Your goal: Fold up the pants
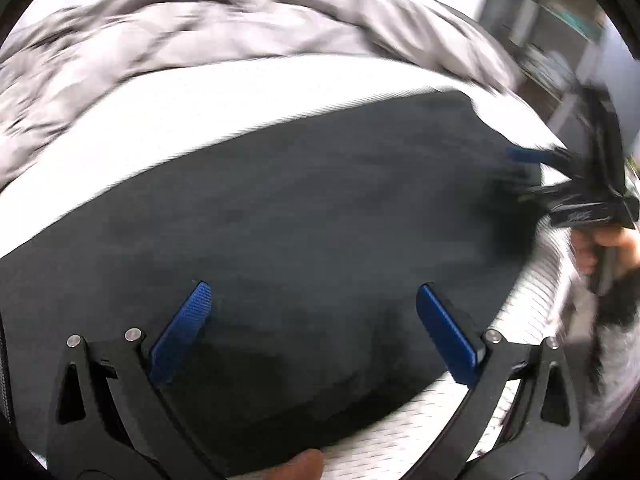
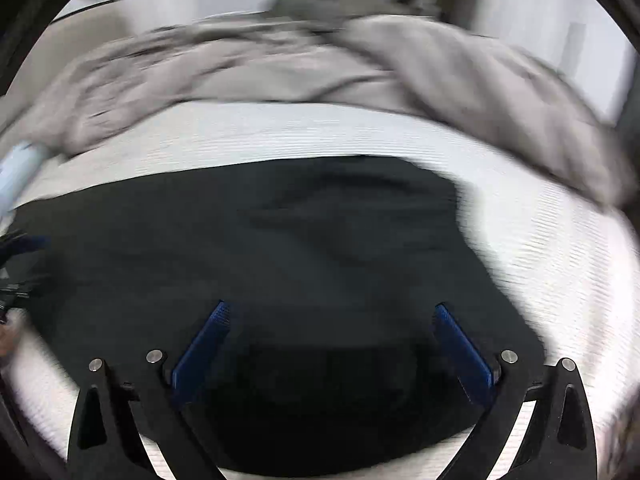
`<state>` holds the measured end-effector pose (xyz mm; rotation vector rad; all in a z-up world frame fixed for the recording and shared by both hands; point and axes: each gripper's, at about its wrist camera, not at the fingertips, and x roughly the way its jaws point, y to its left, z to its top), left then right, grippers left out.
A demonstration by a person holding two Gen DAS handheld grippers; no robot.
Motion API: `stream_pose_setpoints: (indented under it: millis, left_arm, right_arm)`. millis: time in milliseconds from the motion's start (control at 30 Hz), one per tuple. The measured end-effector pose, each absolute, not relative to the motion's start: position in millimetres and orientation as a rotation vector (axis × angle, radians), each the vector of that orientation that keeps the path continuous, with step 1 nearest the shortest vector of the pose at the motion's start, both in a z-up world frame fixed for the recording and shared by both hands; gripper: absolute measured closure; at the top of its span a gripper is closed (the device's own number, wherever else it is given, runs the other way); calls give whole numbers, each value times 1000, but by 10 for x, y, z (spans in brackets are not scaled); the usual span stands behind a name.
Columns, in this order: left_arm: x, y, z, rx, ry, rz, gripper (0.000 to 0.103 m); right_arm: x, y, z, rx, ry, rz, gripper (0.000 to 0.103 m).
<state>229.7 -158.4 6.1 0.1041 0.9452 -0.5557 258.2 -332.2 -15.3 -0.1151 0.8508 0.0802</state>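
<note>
Pants [image 1: 304, 208] lie dark on the bed [image 1: 248, 92]; both hand-held grippers, left [image 1: 312, 296] and right [image 2: 330, 316], released above them — pinch matching edges squarely.

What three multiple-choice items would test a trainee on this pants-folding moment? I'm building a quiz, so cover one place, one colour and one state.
1. Where do the pants lie?
A. on the white sheet
B. on top of the grey blanket
C. on the floor

2. What colour are the gripper pads?
A. red
B. blue
C. green

3. How does the left gripper stand?
A. shut on the pants
C. shut on the blanket
B. open, holding nothing

Answers:
1 A: white sheet shows around the dark cloth, and the grey blanket is bunched beyond it.
2 B: both wrist views show blue pads; the right gripper has them too.
3 B: its fingers are spread wide over the pants with no cloth between them.
</note>
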Motion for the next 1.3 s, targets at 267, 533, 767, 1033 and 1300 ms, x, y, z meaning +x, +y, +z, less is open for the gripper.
stream_pose_setpoints:
  millis: [267, 533, 767, 1033, 1300]
  left_arm:
    - [2217, -1777, -208, 232, 1022, -601, 1]
    - [2300, -1600, -287, 224, 1024, -583, 1]
    - [2387, -1785, -164, 164, 956, -561, 1]
    - [2521, -1830, -383, 183, 1012, -542, 0]
    - [2593, -1620, -236, 141, 1016, -503, 0]
  right_arm:
    - [2339, -3137, -520, -360, 951, 106, 1]
    - [1971, -4423, -439, -44, 928, -255, 0]
    - [1751, -3939, -1, -59, 766, -152, 6]
    - [2189, -4071, -222, -129, 897, -175, 78]
    - [2248, -4406, 108, 3, 784, -247, 78]
